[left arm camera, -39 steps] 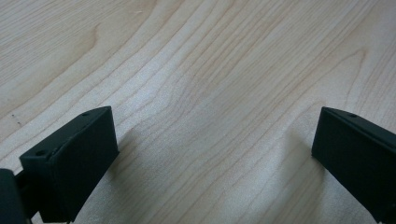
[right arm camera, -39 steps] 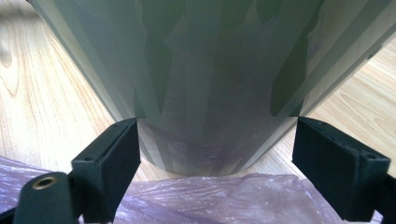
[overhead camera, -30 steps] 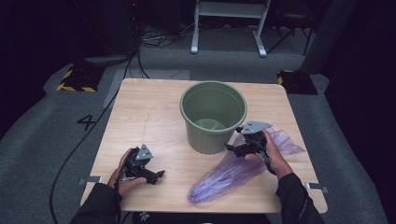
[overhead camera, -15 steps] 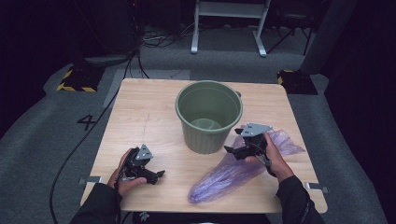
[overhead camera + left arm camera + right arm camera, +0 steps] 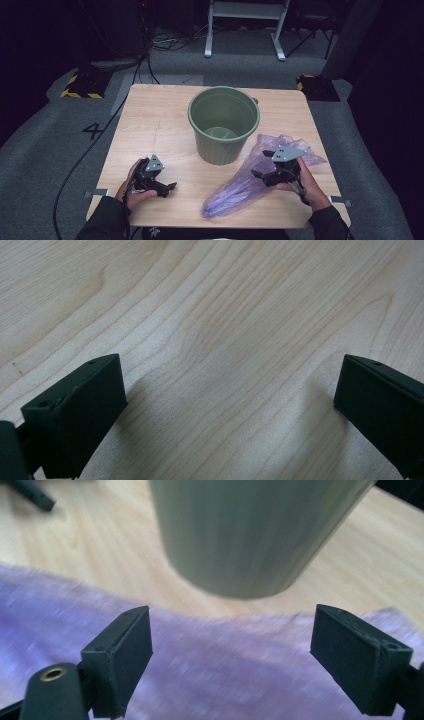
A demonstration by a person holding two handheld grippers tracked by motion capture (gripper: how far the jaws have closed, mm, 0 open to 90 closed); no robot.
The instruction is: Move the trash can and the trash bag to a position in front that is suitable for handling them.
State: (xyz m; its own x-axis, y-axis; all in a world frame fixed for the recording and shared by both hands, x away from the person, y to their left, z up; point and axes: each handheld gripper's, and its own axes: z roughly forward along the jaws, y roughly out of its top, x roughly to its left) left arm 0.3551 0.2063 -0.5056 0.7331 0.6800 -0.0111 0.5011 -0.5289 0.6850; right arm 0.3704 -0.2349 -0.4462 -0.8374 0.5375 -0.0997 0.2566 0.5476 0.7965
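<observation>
Fingers of both grippers stand wide apart and hold nothing.

High view: the right gripper [image 5: 263, 176] hovers over the middle of the crumpled translucent purple plastic bag [image 5: 235, 192], which lies flat on the pale wooden desk [image 5: 150, 120]. The bag's long axis runs diagonally, from its near end by the desk's front edge up and away to its spread far end, right of the ribbed olive-green plastic bucket [image 5: 223, 122]. The bucket stands upright near the desk's centre, just beside the bag; whether the two touch cannot be told. The left gripper [image 5: 162, 187] rests low on bare wood near the front left, well apart from the bag, with the bucket farther back between the two hands. The right hand is plainly the nearer one to the bag.

Left gripper view: the left fingers [image 5: 80, 415] frame only bare wood grain; nothing lies between them.

Right gripper view: the right fingers [image 5: 120, 657] straddle purple film, which spreads under and beyond both of them, and the bucket wall [image 5: 250, 530] rises directly ahead. Contact between fingers and film cannot be confirmed.

Judgement: the bag lies directly below the right fingers and crosswise to their gap, so a short descent and closure should gather a fold. The bucket's closeness ahead leaves little forward room.
</observation>
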